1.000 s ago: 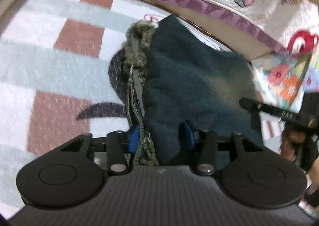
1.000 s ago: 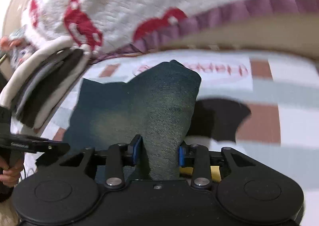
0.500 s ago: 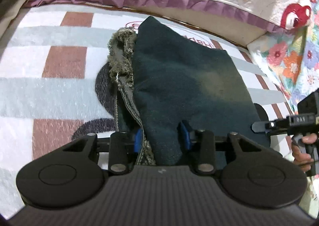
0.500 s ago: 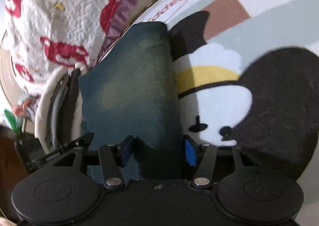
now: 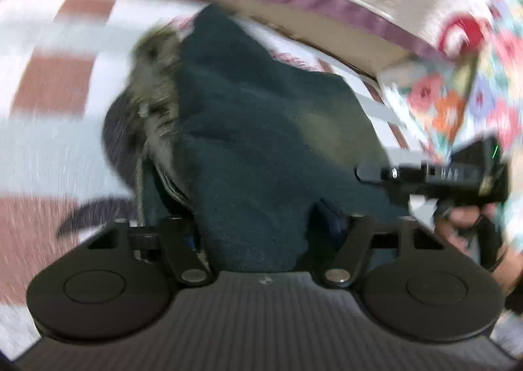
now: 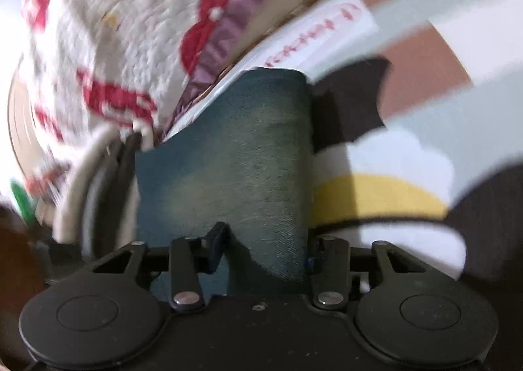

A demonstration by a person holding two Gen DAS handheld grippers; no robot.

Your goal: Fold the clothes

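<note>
The dark blue jeans [image 5: 261, 142] lie folded on a checked rug [image 5: 49, 129] printed with a cartoon figure, their frayed hem [image 5: 153, 76] bunched along the left edge and a quilted bedspread [image 6: 108, 44] hanging just beyond. The left gripper [image 5: 258, 227] has its fingers spread wide with a fold of denim lying between them, and the right gripper [image 6: 264, 246] is likewise spread apart around the near edge of the jeans [image 6: 235, 168]. In the left wrist view the right gripper [image 5: 434, 174] shows at the jeans' right edge, held in a hand [image 5: 467, 227].

jeans [image 5: 261, 142]: 1 | hand-held grippers: 2 | rug [image 5: 52, 142]: 1 | quilt [image 6: 130, 27]: 1
</note>
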